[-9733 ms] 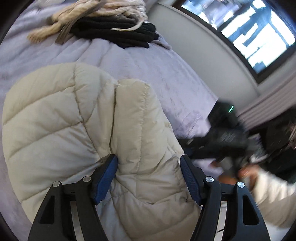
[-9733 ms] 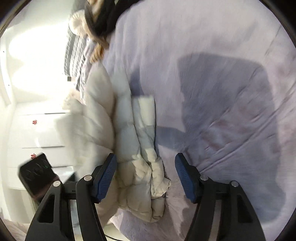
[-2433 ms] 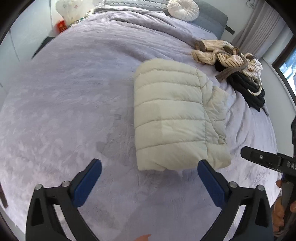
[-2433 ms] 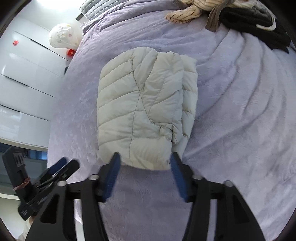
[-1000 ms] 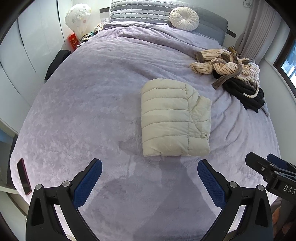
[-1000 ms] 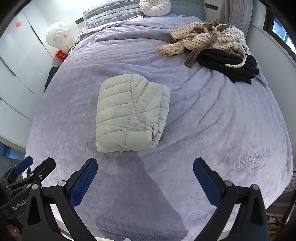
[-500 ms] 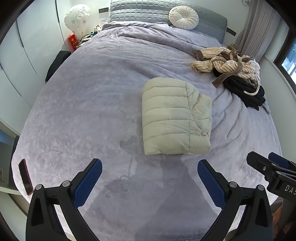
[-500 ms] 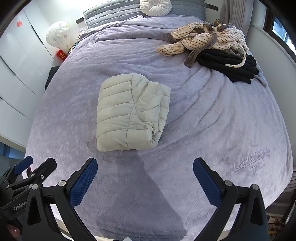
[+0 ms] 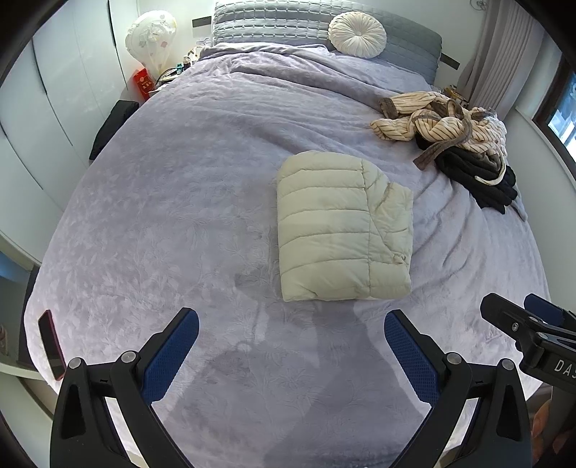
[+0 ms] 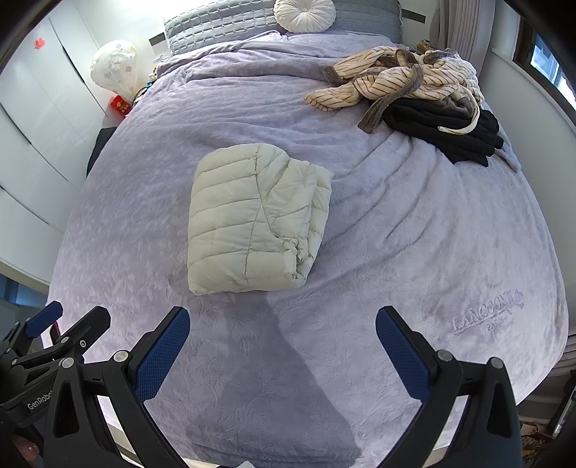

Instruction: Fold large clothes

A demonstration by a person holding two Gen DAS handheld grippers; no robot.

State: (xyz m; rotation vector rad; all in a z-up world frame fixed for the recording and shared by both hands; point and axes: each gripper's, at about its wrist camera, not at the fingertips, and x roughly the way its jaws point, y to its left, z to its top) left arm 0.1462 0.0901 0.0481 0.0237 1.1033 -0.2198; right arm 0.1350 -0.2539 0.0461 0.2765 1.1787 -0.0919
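A cream quilted puffer jacket [image 9: 342, 226] lies on the lavender leaf-embossed bedspread [image 9: 180, 216]. Beyond the jacket sit a cream robe with thin dark stripes [image 9: 432, 118] and a black garment [image 9: 475, 176]. Both grippers' pads [image 9: 169, 356] are blue.

Round white pleated cushion [image 9: 357, 34] top centre by grey quilted headboard [image 9: 273, 18]; dark phone [image 9: 52, 343] at lower-left edge of lilac bed [image 9: 172, 201].

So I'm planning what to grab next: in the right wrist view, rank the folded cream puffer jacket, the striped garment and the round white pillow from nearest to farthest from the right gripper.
From the right gripper:
1. Folded cream puffer jacket, just ahead, slightly left.
2. Striped garment, far right on the bed, atop dark clothes.
3. Round white pillow, at the headboard.
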